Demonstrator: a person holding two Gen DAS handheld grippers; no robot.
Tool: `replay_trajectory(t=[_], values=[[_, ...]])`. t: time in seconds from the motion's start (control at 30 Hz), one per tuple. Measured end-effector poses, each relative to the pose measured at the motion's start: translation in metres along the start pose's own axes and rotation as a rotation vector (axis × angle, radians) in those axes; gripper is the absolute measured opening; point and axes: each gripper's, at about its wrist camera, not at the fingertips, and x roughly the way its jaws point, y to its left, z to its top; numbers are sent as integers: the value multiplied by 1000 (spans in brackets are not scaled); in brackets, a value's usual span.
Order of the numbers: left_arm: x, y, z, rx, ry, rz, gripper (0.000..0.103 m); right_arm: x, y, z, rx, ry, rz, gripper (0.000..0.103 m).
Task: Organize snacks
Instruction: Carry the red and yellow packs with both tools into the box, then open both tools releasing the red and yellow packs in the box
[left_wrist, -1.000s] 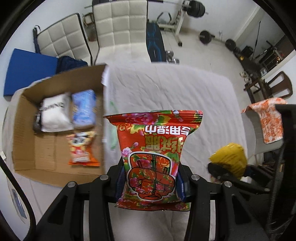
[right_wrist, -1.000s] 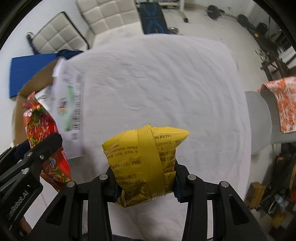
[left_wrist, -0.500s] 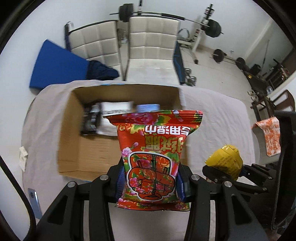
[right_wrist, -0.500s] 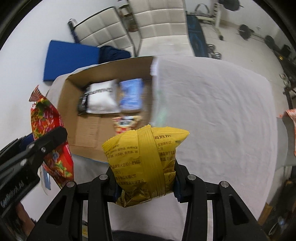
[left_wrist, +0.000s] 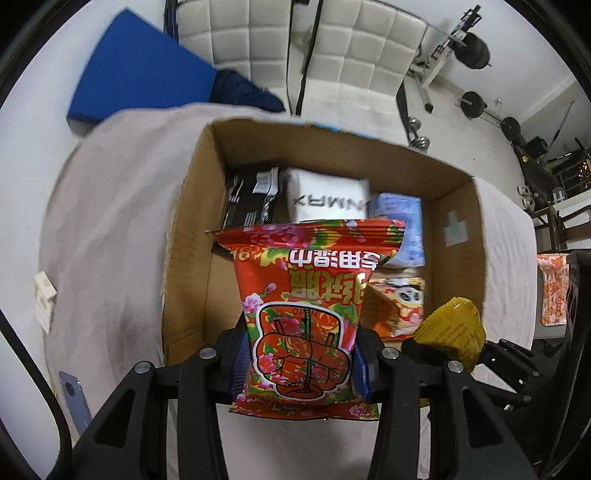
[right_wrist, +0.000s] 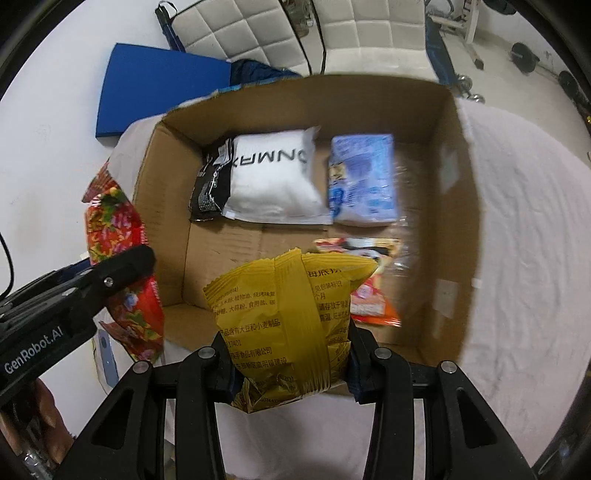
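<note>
From the left wrist, the left gripper (left_wrist: 301, 363) clamps a red floral snack bag (left_wrist: 308, 295) above the near edge of the open cardboard box (left_wrist: 192, 229); from the right wrist, the right gripper (right_wrist: 290, 363) grips a yellow snack bag (right_wrist: 288, 317) over the same box, where white (right_wrist: 275, 181), blue (right_wrist: 364, 181) and black packets (right_wrist: 210, 181) lie.

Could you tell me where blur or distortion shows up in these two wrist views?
Left wrist view: the red snack bag in the left hand-held gripper is sharp, the tablecloth smeared. Right wrist view: the yellow snack bag is crisp, the cardboard box rim blurred. Both bow towards dark corners.
</note>
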Motion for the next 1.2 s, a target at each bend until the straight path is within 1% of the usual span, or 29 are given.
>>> replay_trajectory(t=[0.23,0.33,0.43,0.67,0.7,0.73,0.77,0.83,0.9,1.03,1.07,1.1,1.2], values=[[59,21,16,10,138,-44,42,46,4,14,13,31,-21,45],[86,27,19,16,194,-39,42,66,3,18,20,60,-34,45],[110,31,23,24,234,-30,42,81,1,21,25,75,-44,46],[147,35,20,28,304,-17,43,108,0,25,30,107,-49,47],[152,36,19,24,313,-17,47,109,1,25,27,108,-50,52],[155,37,19,21,318,-17,47,112,1,26,24,110,-53,61],[158,38,18,16,322,-16,47,114,2,26,24,114,-49,64],[158,40,15,2,328,-31,50,119,6,27,19,117,-54,68],[159,41,14,-2,329,-26,53,119,8,27,10,112,-65,71],[152,40,12,-2,311,-20,55,115,13,25,-7,101,-72,73],[148,40,13,-2,303,-21,58,112,14,24,-10,98,-76,73],[142,40,15,-3,292,-19,60,109,15,24,-16,94,-88,73],[123,40,15,3,248,-13,63,96,13,21,-29,79,-98,73]])
